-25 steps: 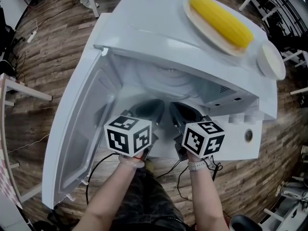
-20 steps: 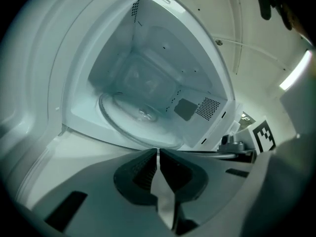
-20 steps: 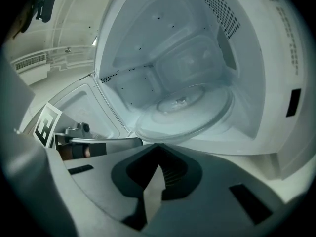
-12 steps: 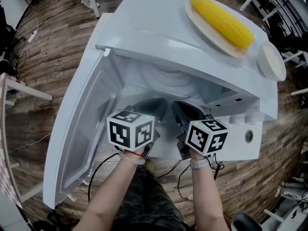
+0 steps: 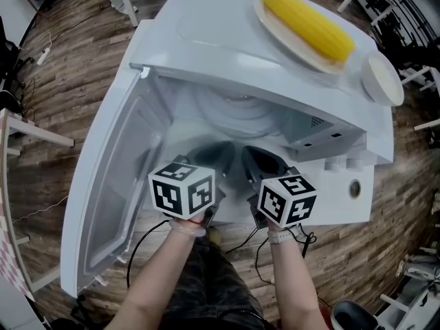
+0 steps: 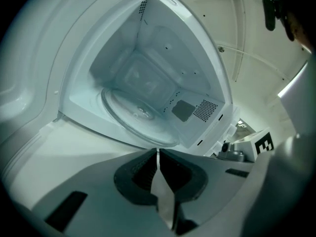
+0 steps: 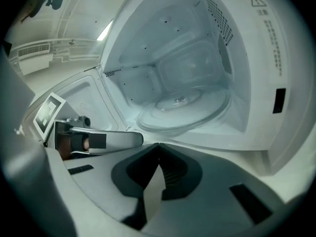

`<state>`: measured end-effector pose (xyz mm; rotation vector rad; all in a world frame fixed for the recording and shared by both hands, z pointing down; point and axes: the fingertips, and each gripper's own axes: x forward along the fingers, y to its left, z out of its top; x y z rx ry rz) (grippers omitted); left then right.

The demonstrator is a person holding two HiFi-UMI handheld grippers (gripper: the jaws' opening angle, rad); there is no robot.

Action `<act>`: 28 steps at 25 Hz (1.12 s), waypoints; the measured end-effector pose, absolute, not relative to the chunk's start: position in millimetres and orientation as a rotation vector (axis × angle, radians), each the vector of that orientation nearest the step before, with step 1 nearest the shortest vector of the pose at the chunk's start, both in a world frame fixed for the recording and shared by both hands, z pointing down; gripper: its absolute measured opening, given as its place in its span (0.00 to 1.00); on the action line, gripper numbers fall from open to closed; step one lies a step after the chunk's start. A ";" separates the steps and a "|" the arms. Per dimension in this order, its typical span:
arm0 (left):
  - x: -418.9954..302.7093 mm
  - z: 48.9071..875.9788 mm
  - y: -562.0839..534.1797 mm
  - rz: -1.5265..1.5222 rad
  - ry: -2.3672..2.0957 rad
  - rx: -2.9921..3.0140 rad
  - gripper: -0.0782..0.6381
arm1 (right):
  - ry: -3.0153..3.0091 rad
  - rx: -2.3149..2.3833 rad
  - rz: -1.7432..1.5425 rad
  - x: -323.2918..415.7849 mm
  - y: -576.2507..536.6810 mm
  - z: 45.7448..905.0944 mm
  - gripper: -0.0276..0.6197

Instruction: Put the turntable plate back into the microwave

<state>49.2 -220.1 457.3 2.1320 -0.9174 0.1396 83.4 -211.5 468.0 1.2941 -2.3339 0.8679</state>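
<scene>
The glass turntable plate [image 6: 139,113] lies flat on the floor of the microwave [image 5: 227,43], inside the cavity. Its front rim comes close to the sill of the opening. Whether it sits properly on its hub I cannot tell from here. Nothing touches it.

Just outside the opening, low and in front, the two grippers are held side by side, both pointing in and slightly down at the plate. The left gripper [image 6: 158,150] has its jaws brought together, the tips meeting with only a hairline between them. They have just been closing, and there is nothing between them. The right gripper [image 7: 157,145] also has its jaws together at the tips and holds nothing. Each carries its marker cube at the back, and a bare forearm runs down from each toward the person's dark trousers.

The microwave door [image 5: 113,184] hangs wide open on the left. The white control panel with a round knob [image 5: 355,188] is on the right of the opening.

On top of the microwave, toward the right, a cob of yellow corn [image 5: 311,25] lies on a pale plate [image 5: 273,25]. A small white dish [image 5: 381,80] sits just beside it near the corner.

All round is a wooden plank floor [image 5: 62,74], with white table legs at the edges and cables trailing below the microwave.
</scene>
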 end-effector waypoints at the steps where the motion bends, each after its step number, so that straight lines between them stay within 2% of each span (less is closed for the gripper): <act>1: 49.0 456.1 -218.3 0.133 -0.931 2.145 0.15 | -2.343 1.296 0.850 82.3 -209.6 466.8 0.07; 15: 27.3 433.2 -174.0 0.098 -1.188 2.321 0.14 | -2.509 1.447 0.613 74.1 -171.4 422.1 0.07; 28: 20.5 379.4 -114.8 0.085 -1.142 2.411 0.13 | -2.582 1.241 0.292 33.3 -99.6 366.3 0.08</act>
